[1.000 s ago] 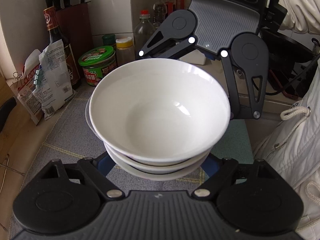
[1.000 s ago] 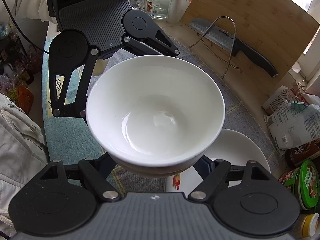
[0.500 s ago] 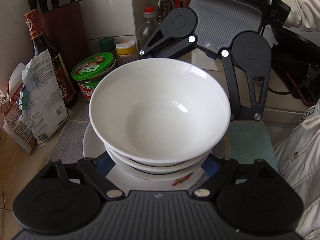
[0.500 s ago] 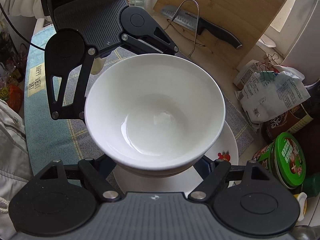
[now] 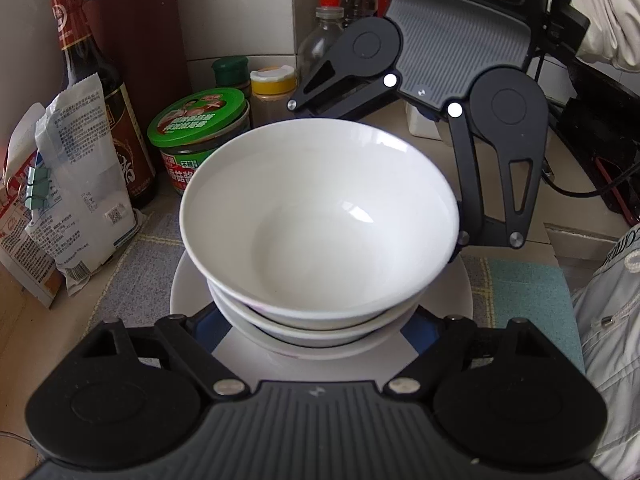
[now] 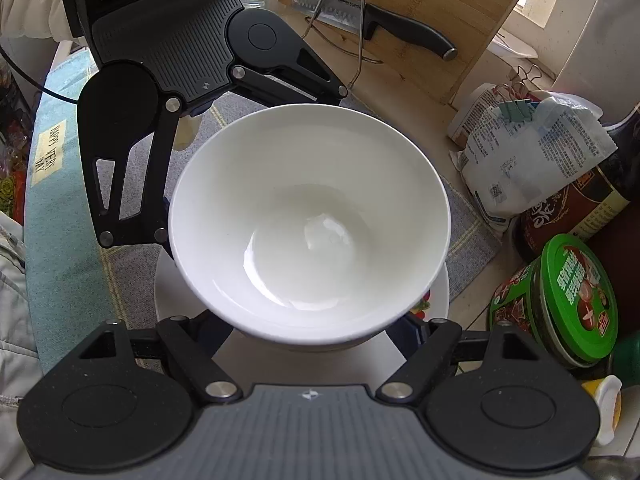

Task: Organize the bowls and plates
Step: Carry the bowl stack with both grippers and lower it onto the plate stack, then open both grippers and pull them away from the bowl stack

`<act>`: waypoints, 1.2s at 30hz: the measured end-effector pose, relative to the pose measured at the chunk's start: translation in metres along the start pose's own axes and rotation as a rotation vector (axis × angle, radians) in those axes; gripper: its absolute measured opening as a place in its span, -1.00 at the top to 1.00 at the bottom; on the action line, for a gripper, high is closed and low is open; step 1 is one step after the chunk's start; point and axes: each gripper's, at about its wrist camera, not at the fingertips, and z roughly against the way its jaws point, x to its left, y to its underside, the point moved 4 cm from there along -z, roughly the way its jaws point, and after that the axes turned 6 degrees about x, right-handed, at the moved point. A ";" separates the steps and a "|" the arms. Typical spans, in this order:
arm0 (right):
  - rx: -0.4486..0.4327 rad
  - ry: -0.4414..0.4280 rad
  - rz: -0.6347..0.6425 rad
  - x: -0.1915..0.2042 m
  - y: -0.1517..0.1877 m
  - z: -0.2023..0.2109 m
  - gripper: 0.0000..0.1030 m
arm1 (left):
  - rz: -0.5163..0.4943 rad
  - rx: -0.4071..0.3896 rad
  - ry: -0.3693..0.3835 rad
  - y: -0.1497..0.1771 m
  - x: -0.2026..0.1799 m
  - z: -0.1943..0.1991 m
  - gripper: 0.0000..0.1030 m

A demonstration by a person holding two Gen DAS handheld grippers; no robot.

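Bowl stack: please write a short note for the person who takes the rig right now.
Left hand-held gripper and right hand-held gripper: each grips the stack of white bowls from its own side.
Stack is over the white plate on the grey mat; contact not visible.
Done: bowls nested.
Left: set stack down on plate, open both grippers.

Opposed wrist views, close, angled down, sharing bowl stack (image 5: pixel 320 216), countertop
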 end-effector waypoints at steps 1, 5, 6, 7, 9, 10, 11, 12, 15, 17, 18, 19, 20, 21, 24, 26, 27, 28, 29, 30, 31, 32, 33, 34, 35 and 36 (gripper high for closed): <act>-0.002 -0.005 -0.002 -0.001 0.000 0.000 -0.66 | 0.007 0.000 0.004 0.000 0.001 0.000 -0.71; -0.002 -0.012 0.005 -0.002 -0.001 0.000 -0.66 | 0.027 0.001 0.019 0.001 0.003 0.001 -0.71; -0.001 -0.014 0.004 -0.002 -0.001 0.000 -0.67 | 0.028 0.001 0.017 0.000 0.003 0.001 -0.71; -0.002 -0.015 0.004 -0.002 -0.001 -0.001 -0.67 | 0.028 0.000 0.015 0.000 0.003 0.001 -0.71; -0.004 -0.014 0.005 -0.002 -0.001 -0.001 -0.67 | 0.028 -0.003 0.012 0.001 0.003 0.001 -0.71; -0.003 -0.012 0.004 -0.002 -0.001 0.000 -0.68 | 0.027 -0.004 0.009 0.000 0.003 0.001 -0.72; -0.003 -0.009 0.003 -0.001 -0.001 -0.001 -0.69 | 0.025 -0.006 0.004 0.001 0.002 0.001 -0.73; -0.003 -0.004 0.002 -0.001 -0.001 -0.001 -0.70 | 0.021 -0.010 -0.006 0.001 0.001 0.002 -0.73; -0.031 0.024 -0.006 0.000 -0.002 0.002 -1.00 | 0.016 -0.031 -0.044 0.002 -0.004 0.008 -0.87; -0.042 0.006 -0.026 0.000 -0.002 0.005 -1.00 | 0.033 -0.041 -0.063 0.005 -0.007 0.013 -0.91; -0.053 0.009 -0.036 0.000 -0.001 0.007 -1.00 | 0.046 -0.047 -0.073 0.007 -0.009 0.015 -0.92; -0.058 0.015 -0.042 0.000 -0.001 0.008 -1.00 | 0.063 -0.059 -0.092 0.009 -0.012 0.019 -0.93; -0.060 0.023 -0.050 0.001 -0.001 0.009 -1.00 | 0.077 -0.072 -0.119 0.012 -0.015 0.023 -0.93; -0.062 0.030 -0.058 0.002 -0.001 0.010 -1.00 | 0.089 -0.090 -0.145 0.014 -0.019 0.028 -0.93; -0.066 0.082 -0.090 0.006 0.000 0.014 -1.00 | 0.112 -0.150 -0.233 0.022 -0.033 0.045 -0.97; -0.067 0.130 -0.132 0.012 0.000 0.020 -1.00 | 0.160 -0.204 -0.312 0.027 -0.040 0.061 -0.98; -0.070 0.147 -0.156 0.016 0.000 0.024 -1.00 | 0.187 -0.234 -0.343 0.029 -0.043 0.068 -0.98; -0.072 0.174 -0.186 0.020 -0.001 0.028 -1.00 | 0.212 -0.264 -0.363 0.031 -0.046 0.075 -0.99; -0.077 0.193 -0.210 0.025 -0.002 0.032 -1.00 | 0.242 -0.298 -0.383 0.034 -0.050 0.083 -0.99; -0.081 0.211 -0.243 0.031 -0.003 0.036 -1.00 | 0.263 -0.323 -0.397 0.036 -0.053 0.089 -0.99; -0.082 0.226 -0.269 0.036 -0.004 0.039 -1.00 | 0.293 -0.368 -0.416 0.039 -0.059 0.099 -0.99; -0.087 0.256 -0.318 0.042 -0.007 0.043 -1.00 | 0.320 -0.399 -0.436 0.041 -0.063 0.106 -0.99; -0.086 0.267 -0.364 0.046 -0.009 0.045 -1.00 | 0.351 -0.420 -0.463 0.044 -0.067 0.114 -0.99; -0.087 0.276 -0.412 0.051 -0.011 0.047 -1.00 | 0.376 -0.426 -0.480 0.046 -0.071 0.121 -0.99; -0.099 0.304 -0.481 0.056 -0.012 0.050 -1.00 | 0.405 -0.422 -0.497 0.049 -0.075 0.129 -0.99; -0.107 0.326 -0.542 0.061 -0.013 0.053 -1.00 | 0.433 -0.414 -0.512 0.052 -0.077 0.135 -0.99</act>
